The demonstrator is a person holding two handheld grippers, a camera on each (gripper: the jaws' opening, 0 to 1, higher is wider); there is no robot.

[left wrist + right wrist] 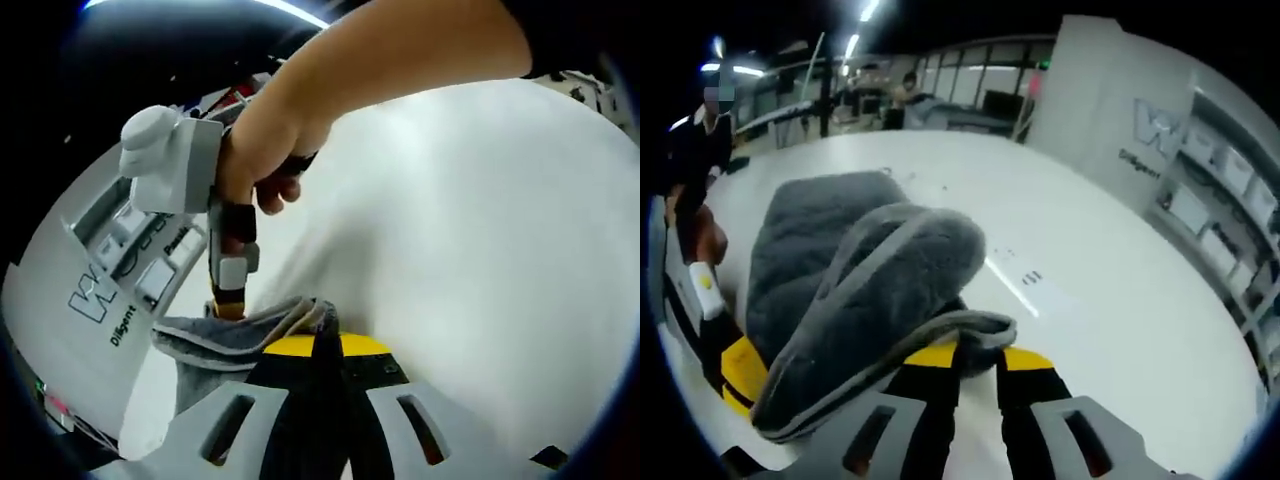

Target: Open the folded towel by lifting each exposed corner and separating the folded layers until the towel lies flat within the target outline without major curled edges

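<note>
Grey towel pinched btwn both grippers' jaws, above white table.

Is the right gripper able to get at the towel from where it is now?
Probably yes: the right gripper already seems shut on a towel fold, lifted over the table, and the left gripper pinches another edge.

The thick grey terry towel, with a paler stitched hem, is bunched and lifted off the white table, its folded edge hanging in layers.
</note>
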